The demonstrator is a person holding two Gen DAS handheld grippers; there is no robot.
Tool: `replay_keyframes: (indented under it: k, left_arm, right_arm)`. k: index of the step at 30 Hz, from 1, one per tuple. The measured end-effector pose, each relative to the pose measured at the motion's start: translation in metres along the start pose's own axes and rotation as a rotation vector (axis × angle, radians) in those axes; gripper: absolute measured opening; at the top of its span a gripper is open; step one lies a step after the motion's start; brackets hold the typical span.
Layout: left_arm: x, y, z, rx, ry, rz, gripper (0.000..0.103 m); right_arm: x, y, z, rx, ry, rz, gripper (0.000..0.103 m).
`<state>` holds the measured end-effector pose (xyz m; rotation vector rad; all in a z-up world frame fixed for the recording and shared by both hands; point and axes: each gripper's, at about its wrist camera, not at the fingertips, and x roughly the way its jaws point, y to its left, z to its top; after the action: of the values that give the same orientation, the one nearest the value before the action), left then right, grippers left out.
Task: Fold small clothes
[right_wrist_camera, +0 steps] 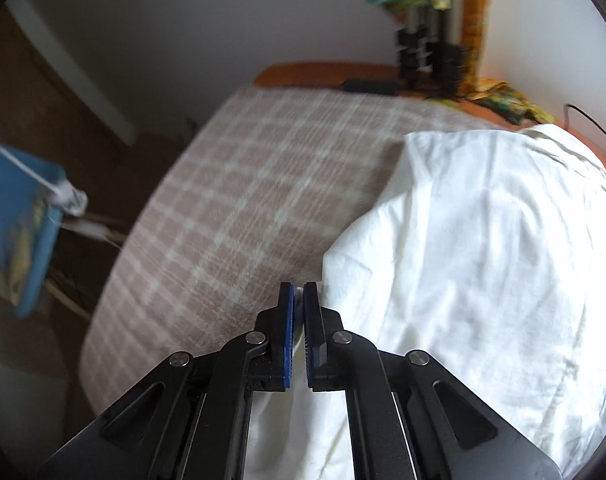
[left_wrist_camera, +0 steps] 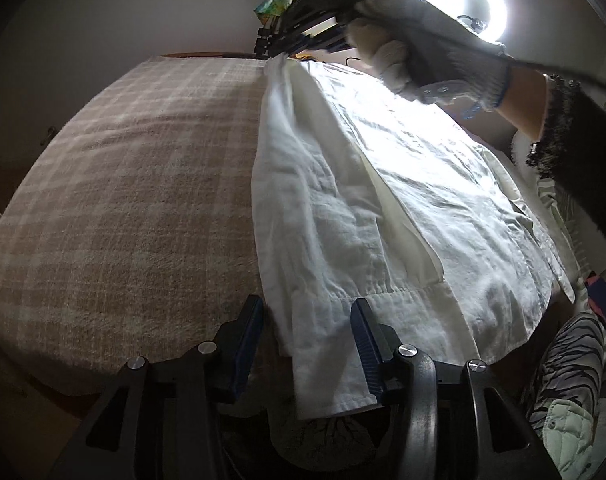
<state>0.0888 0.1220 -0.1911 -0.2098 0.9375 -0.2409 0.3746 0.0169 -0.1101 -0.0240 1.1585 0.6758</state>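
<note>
A white garment lies spread over the right half of a beige plaid cloth, with its left side folded inward. My left gripper is open at the near hem; the fabric lies loose between its blue pads and is not pinched. At the far end, my right gripper, held by a gloved hand, pinches the garment's far left corner. In the right wrist view, the right gripper is shut with a sliver of the white garment between its pads, above the plaid cloth.
A bright ring light glares at the top right. A zebra-striped garment lies at the near right edge. A blue bin stands on the floor to the left. Dark stands and a colourful cloth sit at the far edge.
</note>
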Motion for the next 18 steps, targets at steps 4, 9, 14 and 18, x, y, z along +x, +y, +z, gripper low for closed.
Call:
replay_keyframes:
  k: [4,9,14,18]
  left_arm:
    - [0.005,-0.004,0.002,0.003,0.005,-0.016,0.024]
    - [0.002,-0.013,0.008,0.021,-0.016,-0.014,0.001]
    - [-0.012,-0.038,0.012,0.08,-0.05,-0.035,0.001]
    - [-0.019,-0.062,0.018,0.156,-0.064,-0.061,0.001]
  right_arm:
    - [-0.01,-0.021,0.009,0.051,-0.029,0.037,0.003]
    - [-0.011,-0.041,0.003,0.089,-0.05,0.057,0.003]
    - [-0.024,-0.056,-0.002,0.103,-0.071,0.083,0.003]
    - [-0.038,-0.074,-0.007,0.124,-0.097,0.101,0.003]
